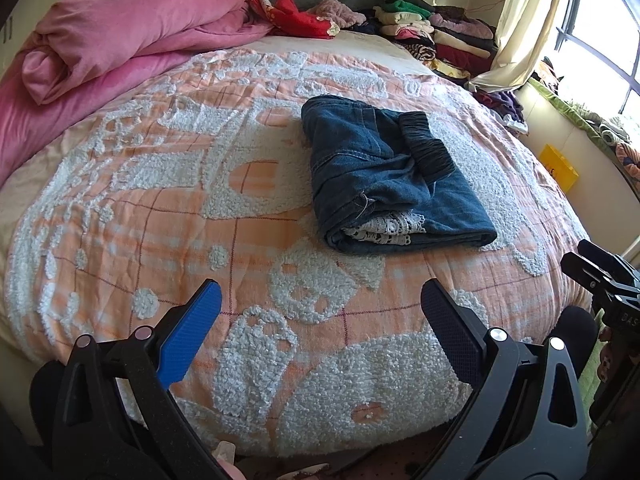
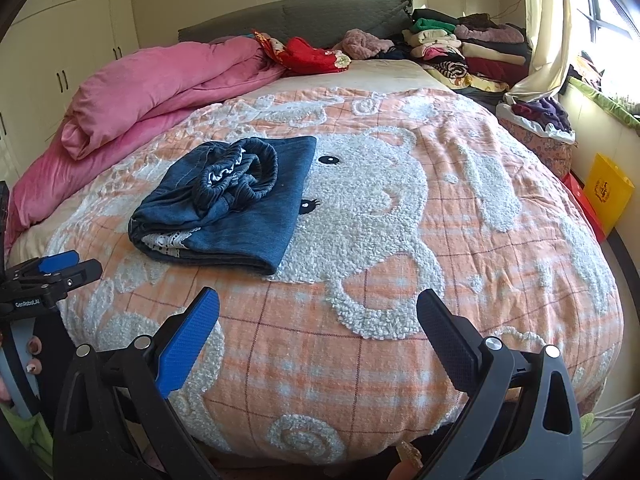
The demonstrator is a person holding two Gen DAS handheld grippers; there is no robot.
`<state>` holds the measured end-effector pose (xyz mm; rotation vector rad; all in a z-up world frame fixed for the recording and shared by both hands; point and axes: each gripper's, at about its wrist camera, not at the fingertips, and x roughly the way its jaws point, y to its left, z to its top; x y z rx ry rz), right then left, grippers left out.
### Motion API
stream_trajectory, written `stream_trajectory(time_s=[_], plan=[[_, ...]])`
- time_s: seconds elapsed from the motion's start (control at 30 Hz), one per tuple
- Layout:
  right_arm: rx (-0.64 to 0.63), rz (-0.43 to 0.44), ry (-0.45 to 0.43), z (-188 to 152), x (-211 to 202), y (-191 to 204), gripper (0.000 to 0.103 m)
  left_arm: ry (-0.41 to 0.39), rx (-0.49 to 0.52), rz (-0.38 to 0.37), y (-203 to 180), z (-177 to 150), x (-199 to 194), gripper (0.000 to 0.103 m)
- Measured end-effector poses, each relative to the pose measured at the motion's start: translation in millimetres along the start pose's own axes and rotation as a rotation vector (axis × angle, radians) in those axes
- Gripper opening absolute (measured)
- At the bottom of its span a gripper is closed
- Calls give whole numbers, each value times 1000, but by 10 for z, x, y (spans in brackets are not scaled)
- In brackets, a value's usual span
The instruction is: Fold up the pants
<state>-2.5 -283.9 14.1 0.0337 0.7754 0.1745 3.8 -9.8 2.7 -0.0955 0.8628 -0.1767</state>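
Blue denim pants [image 1: 384, 172] lie folded in a compact bundle on the bed, with the elastic waistband on top and white lace trim showing at the near edge. They also show in the right wrist view [image 2: 228, 200], left of centre. My left gripper [image 1: 320, 300] is open and empty, held above the near part of the bed, short of the pants. My right gripper [image 2: 318, 308] is open and empty, held near the bed's front edge, to the right of the pants. The right gripper shows at the left view's right edge [image 1: 600, 276], the left gripper at the right view's left edge [image 2: 52, 272].
The bed has an orange checked cover [image 2: 400, 360] with white fleecy shapes. A rolled pink duvet [image 1: 120, 40] lies at the far left. Stacks of folded clothes [image 1: 440, 28] sit at the far right by the curtain. A yellow bag [image 2: 608, 192] stands on the floor right of the bed.
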Motion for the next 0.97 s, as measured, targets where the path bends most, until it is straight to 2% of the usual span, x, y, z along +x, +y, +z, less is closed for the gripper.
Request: stream_trajectory(time_s=[0.2,0.33,0.47,0.67,0.87,0.93,0.97], plan=[[4,-9,8,4,48,-38,98,13,0,-27,49,-1,35,93],[18,-19,17,27,106,-121,98,23,-4,14,116,20,82,93],[41,-50,24,95,180,-298,98,28,-55,57,368,105,152,93],[138,-134,24,329,310,-903,98,1,-131,231,1085,536,318,93],[197,-323,24,733,587,-1765,98,35,-218,415,2025,1070,824,93],[230,-401,39,869,758,-2097,98,64,-262,437,2319,1172,1041,93],[249,-412,38,919,839,-2240,98,80,-278,451,2431,1189,1141,93]])
